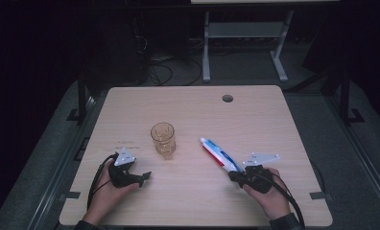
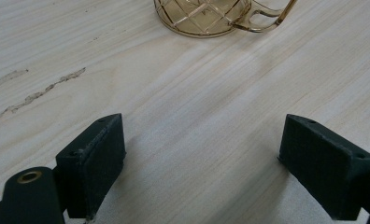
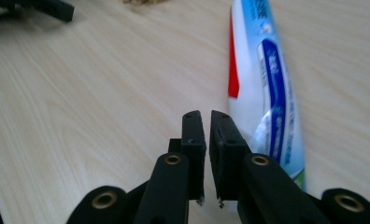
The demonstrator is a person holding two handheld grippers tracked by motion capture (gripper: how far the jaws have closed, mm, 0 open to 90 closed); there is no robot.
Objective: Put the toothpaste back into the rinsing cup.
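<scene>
An amber glass mug [image 1: 162, 139] with a diamond pattern stands upright near the middle of the wooden table [image 1: 255, 110]; its base and handle [image 2: 202, 16] lie ahead of my left gripper. A white, blue and red toothpaste tube [image 1: 219, 154] lies flat to the right of the mug. My left gripper [image 1: 147, 175] rests low at the front left with its jaws wide open [image 2: 204, 154] over bare wood. My right gripper [image 1: 232, 175] sits at the tube's near end, shut with nothing between its jaws [image 3: 206, 116]. The tube [image 3: 267, 84] lies just beside its right jaw.
A round cable hole [image 1: 227, 98] sits near the table's far edge. Faint scratch marks [image 2: 38, 93] run across the wood left of the left gripper. Behind the table stand a grey desk frame [image 1: 245, 33] and loose cables on the dark floor.
</scene>
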